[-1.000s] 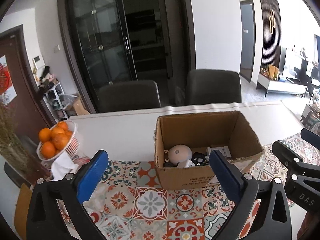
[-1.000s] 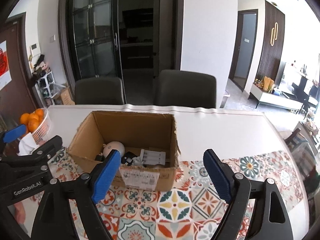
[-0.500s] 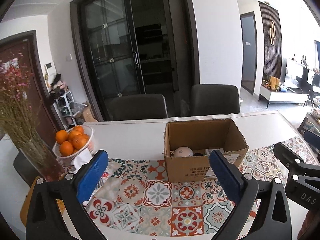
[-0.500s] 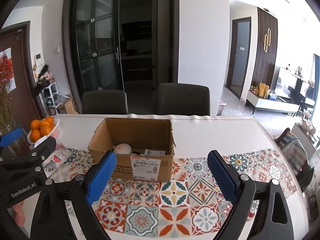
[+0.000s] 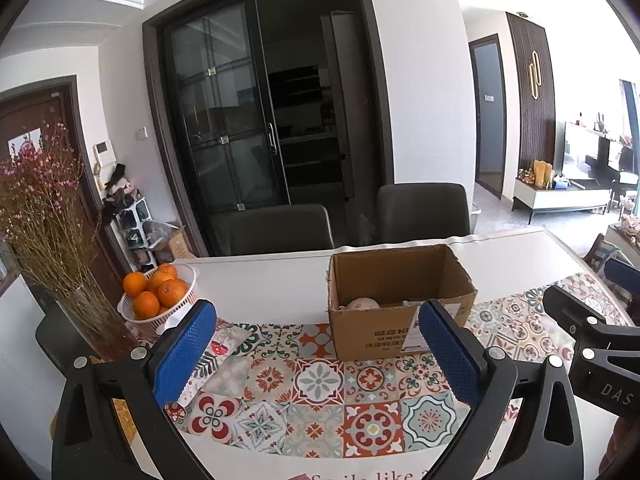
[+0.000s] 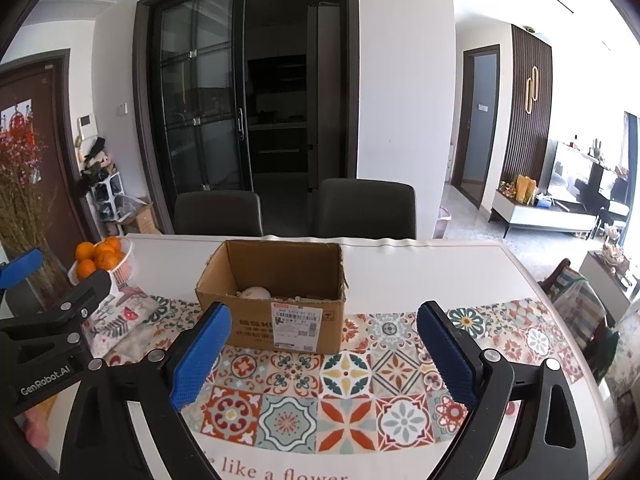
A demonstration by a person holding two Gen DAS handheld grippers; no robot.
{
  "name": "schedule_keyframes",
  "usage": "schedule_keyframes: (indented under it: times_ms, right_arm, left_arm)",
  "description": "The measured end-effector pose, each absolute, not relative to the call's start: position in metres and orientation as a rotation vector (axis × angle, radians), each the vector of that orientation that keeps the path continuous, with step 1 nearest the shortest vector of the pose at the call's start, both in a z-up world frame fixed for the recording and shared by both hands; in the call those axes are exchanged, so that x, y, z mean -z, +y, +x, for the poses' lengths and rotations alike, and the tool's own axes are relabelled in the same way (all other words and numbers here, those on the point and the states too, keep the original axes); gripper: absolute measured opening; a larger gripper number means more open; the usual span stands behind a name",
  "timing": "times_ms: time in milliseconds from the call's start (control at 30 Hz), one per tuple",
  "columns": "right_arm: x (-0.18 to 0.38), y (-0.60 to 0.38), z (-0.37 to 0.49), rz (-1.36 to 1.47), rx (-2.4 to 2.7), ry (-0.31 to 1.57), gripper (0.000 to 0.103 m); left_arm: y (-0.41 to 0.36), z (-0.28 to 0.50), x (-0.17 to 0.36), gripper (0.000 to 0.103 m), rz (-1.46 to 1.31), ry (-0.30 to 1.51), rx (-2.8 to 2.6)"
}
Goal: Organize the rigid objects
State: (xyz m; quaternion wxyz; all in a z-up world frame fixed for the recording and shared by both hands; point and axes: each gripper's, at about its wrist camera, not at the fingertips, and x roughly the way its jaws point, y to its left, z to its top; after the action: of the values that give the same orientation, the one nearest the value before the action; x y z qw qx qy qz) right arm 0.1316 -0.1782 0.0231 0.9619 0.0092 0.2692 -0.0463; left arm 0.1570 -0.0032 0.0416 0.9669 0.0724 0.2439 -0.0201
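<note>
An open cardboard box (image 5: pixel 400 320) (image 6: pixel 276 320) stands on the patterned table runner (image 5: pixel 320 400) (image 6: pixel 340 392). Inside it I see a white round object (image 5: pixel 362 305) (image 6: pixel 254 293); the other contents are mostly hidden by the box wall. My left gripper (image 5: pixel 320 356) is open and empty, held back from the box near the table's front edge. My right gripper (image 6: pixel 324 356) is open and empty, also back from the box. Each gripper shows at the edge of the other's view.
A white basket of oranges (image 5: pixel 158 300) (image 6: pixel 102 260) and a vase of dried flowers (image 5: pixel 48 240) stand at the left. A folded patterned cloth (image 6: pixel 116 316) lies left of the box. Two dark chairs (image 5: pixel 420 212) stand behind the table.
Both grippers have pulled back and up from the box, staying open and empty. The box now looks smaller and farther away.
</note>
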Motion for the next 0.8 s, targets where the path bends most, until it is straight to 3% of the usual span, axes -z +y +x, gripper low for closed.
schedule_keyframes:
  times_ms: [800]
  right_arm:
    - [-0.034, -0.171, 0.11, -0.005, 0.079, 0.507, 0.096]
  left_arm:
    - [-0.001, 0.135, -0.052, 0.103, 0.139, 0.458, 0.039]
